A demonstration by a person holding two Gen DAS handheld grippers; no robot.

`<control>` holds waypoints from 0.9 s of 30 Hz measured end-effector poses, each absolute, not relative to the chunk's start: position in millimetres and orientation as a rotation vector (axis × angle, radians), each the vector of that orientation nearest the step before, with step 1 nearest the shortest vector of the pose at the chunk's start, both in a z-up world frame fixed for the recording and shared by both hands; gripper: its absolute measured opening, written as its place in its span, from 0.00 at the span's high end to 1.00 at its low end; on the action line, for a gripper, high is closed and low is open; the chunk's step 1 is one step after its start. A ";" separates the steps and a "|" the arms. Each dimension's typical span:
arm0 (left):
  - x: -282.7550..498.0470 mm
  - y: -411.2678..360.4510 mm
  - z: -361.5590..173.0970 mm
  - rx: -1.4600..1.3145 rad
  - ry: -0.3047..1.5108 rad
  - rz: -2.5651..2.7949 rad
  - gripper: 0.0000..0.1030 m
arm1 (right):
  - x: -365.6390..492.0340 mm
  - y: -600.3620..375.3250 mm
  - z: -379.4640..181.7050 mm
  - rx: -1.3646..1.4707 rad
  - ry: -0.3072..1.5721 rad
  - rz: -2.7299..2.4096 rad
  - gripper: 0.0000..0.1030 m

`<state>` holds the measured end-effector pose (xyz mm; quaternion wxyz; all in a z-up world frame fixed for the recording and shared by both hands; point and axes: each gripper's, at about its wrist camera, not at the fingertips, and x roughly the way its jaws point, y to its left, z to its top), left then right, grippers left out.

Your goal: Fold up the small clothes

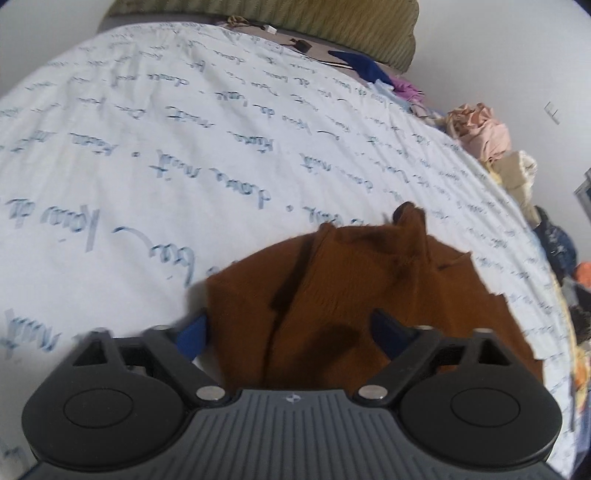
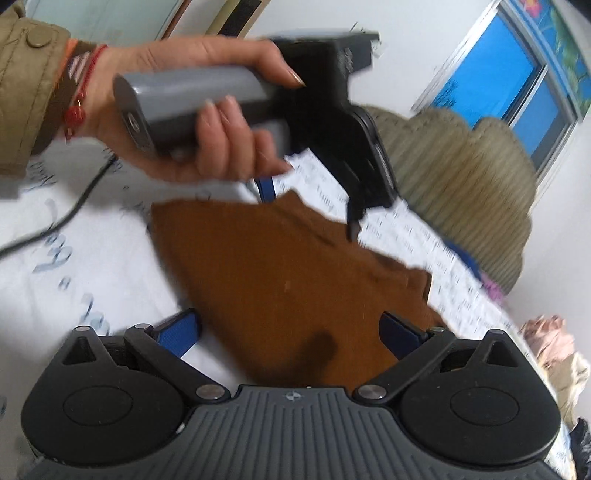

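Listing by view, left wrist first. Item: your left gripper [image 1: 290, 328], blue-padded fingers [image 1: 194, 332] spread wide, nothing pinched between them. Item: brown knit garment [image 1: 354, 295], lying on the bedsheet [image 1: 147, 147], a white one printed with blue script. The garment sits directly under and ahead of the spread fingers, with a ridge of cloth standing up at its far edge and a dark crease running down its middle; it looks partly folded, though blur keeps you from counting layers. Item: pile of mixed clothes [image 1: 480, 133] along the sheet's right edge, well apart from the work. Item: olive ribbed cushion [image 1: 295, 22] at the far end.

Right wrist view. Item: your right gripper [image 2: 291, 332], fingers likewise spread, straddling the near corner of the brown knit garment [image 2: 280, 280] without clamping it. Item: your left hand [image 2: 207, 110] wrapped around the grey handle of the left gripper [image 2: 306, 201], which hovers at the garment's far edge; its fingers appear parted here too. Item: black cable [image 2: 66, 218] trailing across the sheet at left.

Step in hand, by judgement: between folds, both tools released or about to grasp. Next move calls for you to close each gripper on a single edge of the cloth, lift evenly, and carry it over so the layers meet square.
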<state>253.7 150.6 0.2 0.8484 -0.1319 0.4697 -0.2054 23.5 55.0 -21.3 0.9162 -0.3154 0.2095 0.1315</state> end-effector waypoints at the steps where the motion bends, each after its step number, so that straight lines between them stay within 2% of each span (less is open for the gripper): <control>1: 258.2 148.1 -0.8 -0.286 1.001 -0.436 0.33 | 28.6 59.1 -21.0 -0.642 0.429 0.270 0.10; 2: 263.1 144.7 -2.5 -0.290 1.016 -0.435 0.43 | 34.3 63.1 -21.0 -0.633 0.436 0.272 0.18; 3: 267.9 141.8 -4.0 -0.290 1.027 -0.433 0.49 | 40.7 66.2 -20.6 -0.618 0.446 0.276 0.28; 4: 272.2 138.8 -5.0 -0.287 1.031 -0.424 0.54 | 44.9 66.8 -20.6 -0.606 0.454 0.285 0.33; 6: 280.2 135.2 -6.2 -0.284 1.039 -0.408 0.74 | 52.4 70.1 -20.3 -0.593 0.464 0.309 0.58; 7: 283.7 134.5 -6.5 -0.296 1.047 -0.399 0.81 | 54.5 70.1 -20.1 -0.590 0.463 0.314 0.63; 8: 286.1 134.6 -6.6 -0.316 1.053 -0.392 0.88 | 55.8 71.2 -19.9 -0.593 0.462 0.312 0.75; 9: 286.5 134.5 -5.5 -0.328 1.050 -0.373 0.90 | 55.9 71.2 -19.5 -0.594 0.456 0.314 0.80; 17: 245.5 104.9 34.9 -0.105 0.865 -0.204 0.92 | 37.0 47.2 -1.5 -0.509 0.360 0.332 0.85; 27: 217.4 45.8 74.6 0.100 0.788 -0.143 0.92 | 13.6 -22.6 24.2 -0.260 0.335 0.276 0.85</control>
